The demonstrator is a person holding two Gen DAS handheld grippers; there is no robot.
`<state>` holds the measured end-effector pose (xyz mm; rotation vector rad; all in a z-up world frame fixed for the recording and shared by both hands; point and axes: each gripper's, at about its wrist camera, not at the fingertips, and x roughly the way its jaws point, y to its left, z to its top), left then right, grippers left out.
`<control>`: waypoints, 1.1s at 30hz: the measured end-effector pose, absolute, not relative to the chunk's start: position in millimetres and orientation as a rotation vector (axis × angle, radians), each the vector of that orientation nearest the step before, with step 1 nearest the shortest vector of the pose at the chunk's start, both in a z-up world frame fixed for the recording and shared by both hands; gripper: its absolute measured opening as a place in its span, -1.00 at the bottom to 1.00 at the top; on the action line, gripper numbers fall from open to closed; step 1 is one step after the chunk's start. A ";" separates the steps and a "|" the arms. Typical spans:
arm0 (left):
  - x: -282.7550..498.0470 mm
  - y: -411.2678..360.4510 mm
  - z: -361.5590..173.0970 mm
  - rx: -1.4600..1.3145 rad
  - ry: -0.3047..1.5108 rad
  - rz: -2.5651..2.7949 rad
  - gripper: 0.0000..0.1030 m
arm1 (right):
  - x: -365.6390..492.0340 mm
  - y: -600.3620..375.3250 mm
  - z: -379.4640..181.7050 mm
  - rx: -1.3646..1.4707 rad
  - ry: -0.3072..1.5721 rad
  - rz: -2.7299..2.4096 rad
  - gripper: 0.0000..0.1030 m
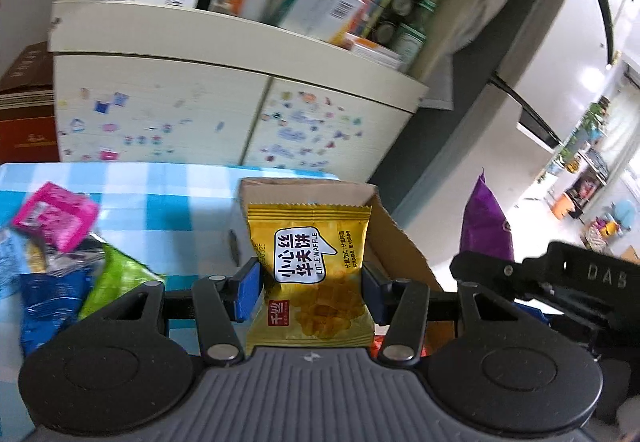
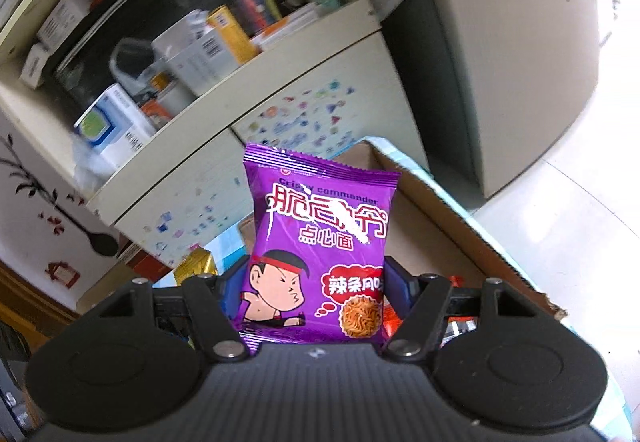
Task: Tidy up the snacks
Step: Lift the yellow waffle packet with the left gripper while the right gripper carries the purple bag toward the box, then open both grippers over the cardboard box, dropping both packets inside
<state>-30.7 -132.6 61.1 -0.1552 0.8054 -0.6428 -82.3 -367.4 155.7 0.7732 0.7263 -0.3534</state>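
**Two packets in hand over the box**

Cream cabinet [image 1: 160, 114] with stickered doors fills the background; its open shelf is crowded with boxes and bottles. Blue-and-white checked tablecloth [image 1: 132, 186] covers the table, lower left of the left wrist view.

Far left: loose pile of snack packets [image 1: 60, 254] (pink, green, blue foil) on the cloth, untouched.

Centre, left wrist view: left gripper [image 1: 310, 286] clamps the yellow foil waffle packet [image 1: 310, 274] upright, blue pads pressing its side edges. Behind it, open brown cardboard box [image 1: 384, 230].

Right wrist view: right gripper [image 2: 312, 294] pinches the purple crispy-noodle packet [image 2: 320, 242] the same way, above the box; red wrappers show low beside the jaws.

Handling, judged: both light, air-puffed, slick foil, contents crumbly. Side grip across the lower half suits them; squeeze gently, a hard pinch could crush the contents.
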 end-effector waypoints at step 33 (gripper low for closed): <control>-41.4 -144.5 53.4 -0.040 0.829 -0.613 0.82 | -69.2 -364.5 138.9 0.791 0.768 -0.410 0.60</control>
